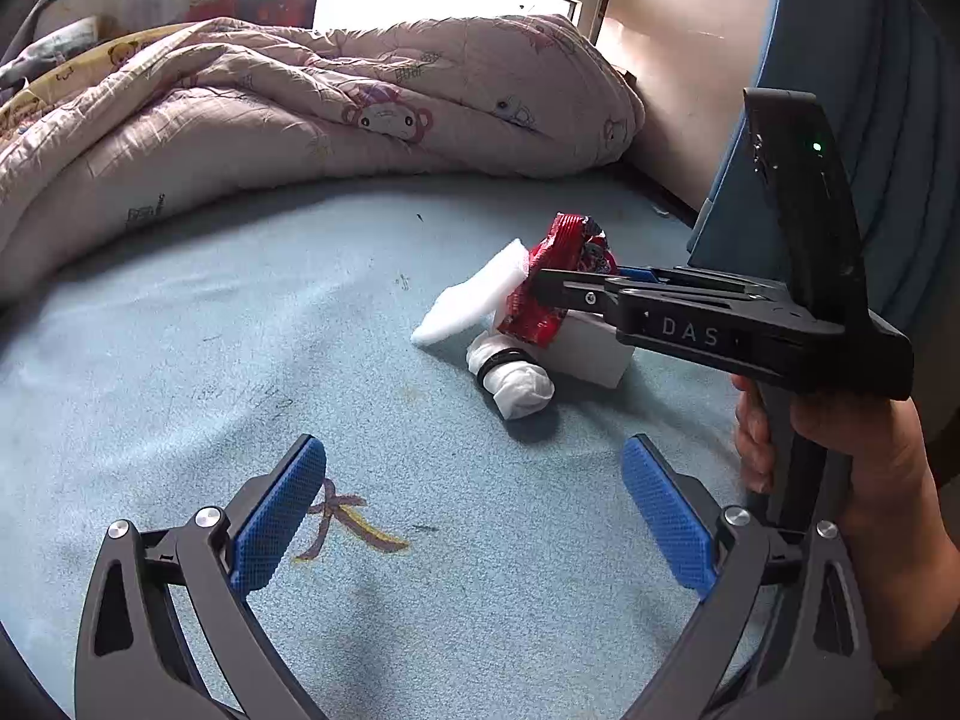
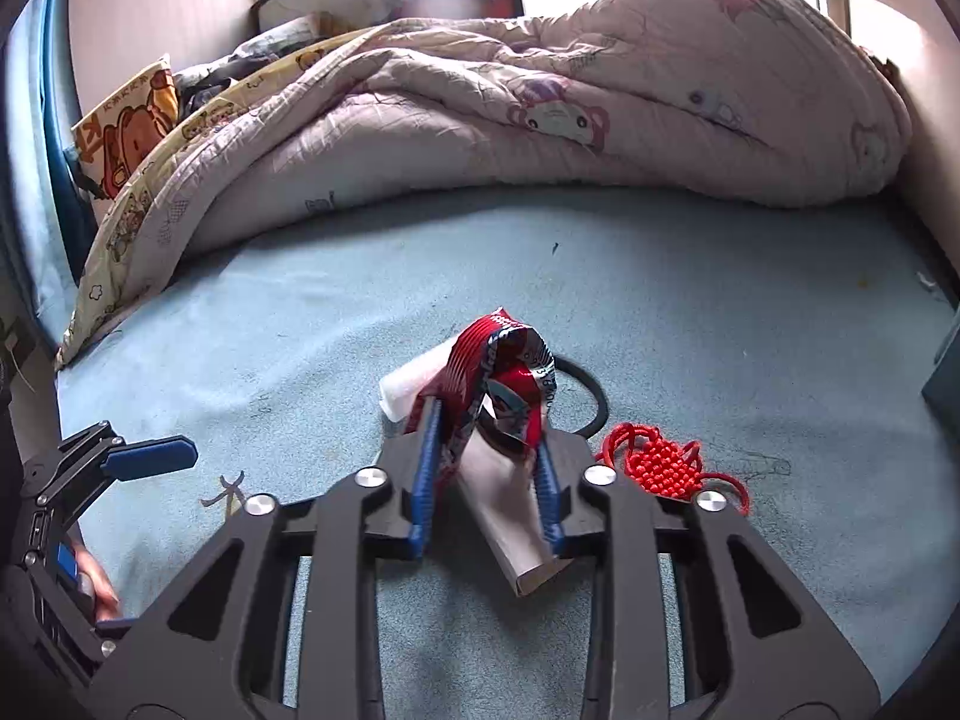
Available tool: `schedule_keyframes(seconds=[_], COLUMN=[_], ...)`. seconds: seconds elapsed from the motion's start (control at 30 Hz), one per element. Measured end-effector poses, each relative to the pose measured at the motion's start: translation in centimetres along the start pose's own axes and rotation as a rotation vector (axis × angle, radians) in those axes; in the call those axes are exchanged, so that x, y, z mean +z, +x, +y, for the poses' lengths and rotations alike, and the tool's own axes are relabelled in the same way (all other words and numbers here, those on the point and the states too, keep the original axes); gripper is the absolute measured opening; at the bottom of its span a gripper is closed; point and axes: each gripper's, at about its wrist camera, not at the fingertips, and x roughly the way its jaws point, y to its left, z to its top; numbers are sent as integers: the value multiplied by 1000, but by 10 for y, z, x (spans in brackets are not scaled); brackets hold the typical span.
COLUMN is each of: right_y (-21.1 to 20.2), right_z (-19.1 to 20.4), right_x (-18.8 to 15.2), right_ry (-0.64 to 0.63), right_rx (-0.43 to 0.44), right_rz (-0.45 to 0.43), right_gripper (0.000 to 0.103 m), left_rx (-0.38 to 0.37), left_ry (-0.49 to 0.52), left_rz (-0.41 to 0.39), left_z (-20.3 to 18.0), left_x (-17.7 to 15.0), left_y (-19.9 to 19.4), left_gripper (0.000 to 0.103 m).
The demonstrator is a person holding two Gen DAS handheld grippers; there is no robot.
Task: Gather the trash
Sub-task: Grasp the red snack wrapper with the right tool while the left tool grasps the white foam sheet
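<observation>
A crumpled red snack wrapper [image 2: 498,384] stands between the blue pads of my right gripper [image 2: 489,414], which is shut on it just above the blue bed sheet [image 2: 750,330]. From the left wrist view the same wrapper [image 1: 564,252] sits in the tip of the right gripper [image 1: 540,285], held by a person's hand [image 1: 888,456]. Under it lie a white foam piece [image 1: 474,294], a white box [image 1: 594,354] and a white wad with a black ring [image 1: 516,384]. My left gripper [image 1: 474,450] hangs open over bare sheet, short of the pile.
A pink cartoon quilt [image 1: 300,108] is heaped along the back of the bed, with a yellow pillow [image 2: 126,126] at the far left. A red knotted ornament [image 2: 660,462] and a black loop [image 2: 591,396] lie right of the wrapper. A blue panel [image 1: 870,90] rises on the right.
</observation>
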Motion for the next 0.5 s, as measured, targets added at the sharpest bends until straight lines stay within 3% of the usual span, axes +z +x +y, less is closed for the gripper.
schedule_keyframes(seconds=[0.2, 0.5], right_y=[-25, -47], right_z=[-10, -28], right_x=[3, 3], right_ry=[-5, -10], right_rx=[-3, 12], right_rz=[-65, -106], right_gripper=[15, 15], left_rx=[-5, 24], left_ry=[13, 41], left_rz=[-21, 38], left_z=[0, -8], left_x=[29, 73], left_y=[12, 77], left_gripper=[97, 97])
